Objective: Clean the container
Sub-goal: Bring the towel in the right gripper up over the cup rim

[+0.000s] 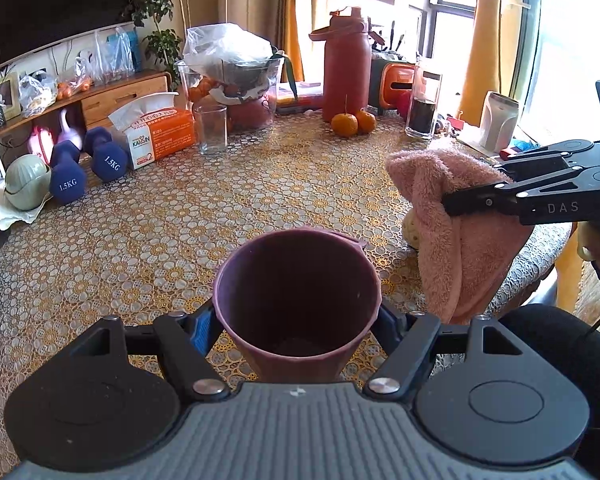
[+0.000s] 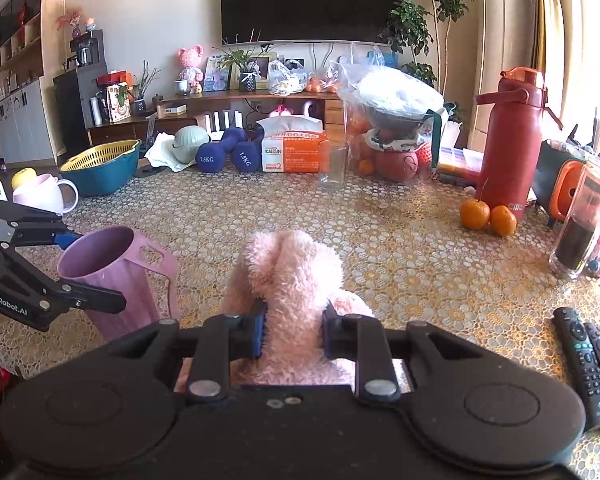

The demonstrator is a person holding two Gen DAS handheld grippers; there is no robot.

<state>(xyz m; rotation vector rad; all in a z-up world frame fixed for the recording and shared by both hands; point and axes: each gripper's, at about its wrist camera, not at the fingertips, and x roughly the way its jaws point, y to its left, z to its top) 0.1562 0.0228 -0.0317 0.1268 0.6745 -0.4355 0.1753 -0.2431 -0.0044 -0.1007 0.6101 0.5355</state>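
A purple ribbed plastic cup (image 1: 296,304) with a side handle fills the centre of the left wrist view, its dark inside facing me. My left gripper (image 1: 296,322) is shut on the cup, one blue pad on each side. The right wrist view has the same cup (image 2: 116,276) at the left, tilted, with the left gripper (image 2: 80,268) clamped across it. My right gripper (image 2: 294,330) is shut on a fluffy pink towel (image 2: 292,280) that bunches up above the fingers. From the left wrist, the towel (image 1: 456,224) hangs to the right of the cup, apart from it.
A lace-patterned tablecloth (image 2: 400,248) covers the table. At the back stand a clear glass (image 1: 211,128), a tissue box (image 1: 160,134), blue dumbbells (image 1: 88,168), a red flask (image 2: 508,140), two oranges (image 2: 488,214) and a dark-filled jar (image 2: 584,224). Two remotes (image 2: 588,360) lie at the right.
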